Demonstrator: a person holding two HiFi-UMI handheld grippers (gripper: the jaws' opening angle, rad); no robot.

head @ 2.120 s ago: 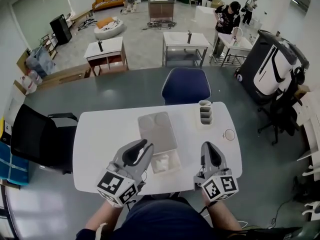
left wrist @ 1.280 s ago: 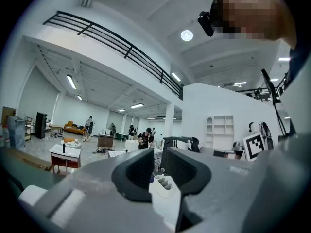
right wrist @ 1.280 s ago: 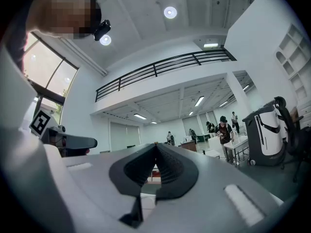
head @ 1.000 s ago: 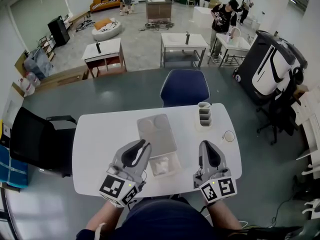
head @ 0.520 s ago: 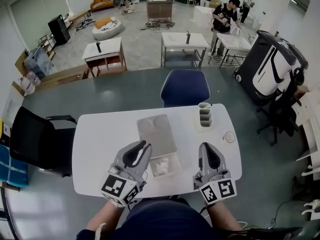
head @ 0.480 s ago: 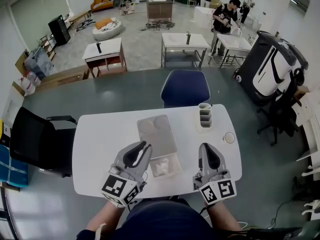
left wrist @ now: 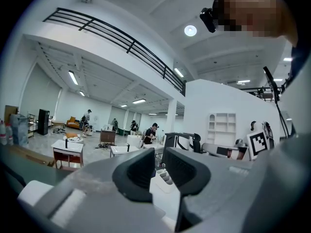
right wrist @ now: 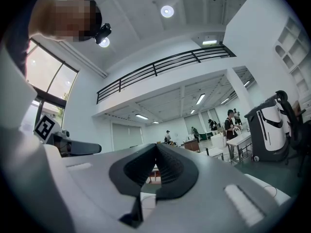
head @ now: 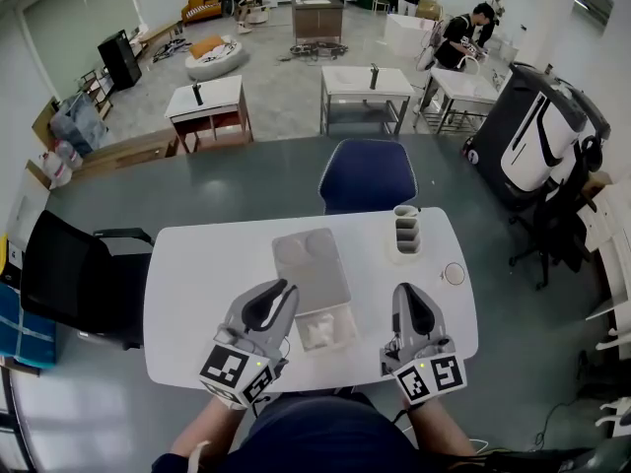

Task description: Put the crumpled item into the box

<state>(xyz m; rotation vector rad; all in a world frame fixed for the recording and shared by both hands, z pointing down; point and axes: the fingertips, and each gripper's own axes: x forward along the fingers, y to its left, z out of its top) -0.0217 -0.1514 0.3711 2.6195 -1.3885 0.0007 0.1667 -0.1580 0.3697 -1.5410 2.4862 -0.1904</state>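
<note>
Already crumpled item [head: 317, 331] in box [head: 346, 313]; L hand-held gripper [head: 285, 288] ajar, R hand-held gripper [head: 407, 290] closed.

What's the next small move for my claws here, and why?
Probably just ease both back from the table. The crumpled white item appears to lie inside the clear box already, the left claw is slightly open with nothing between its jaws, and the right claw is shut and empty, so I see nothing left to carry.

Grey floor [head: 256, 170], white table [head: 197, 264], blue chair [head: 367, 170]
</note>
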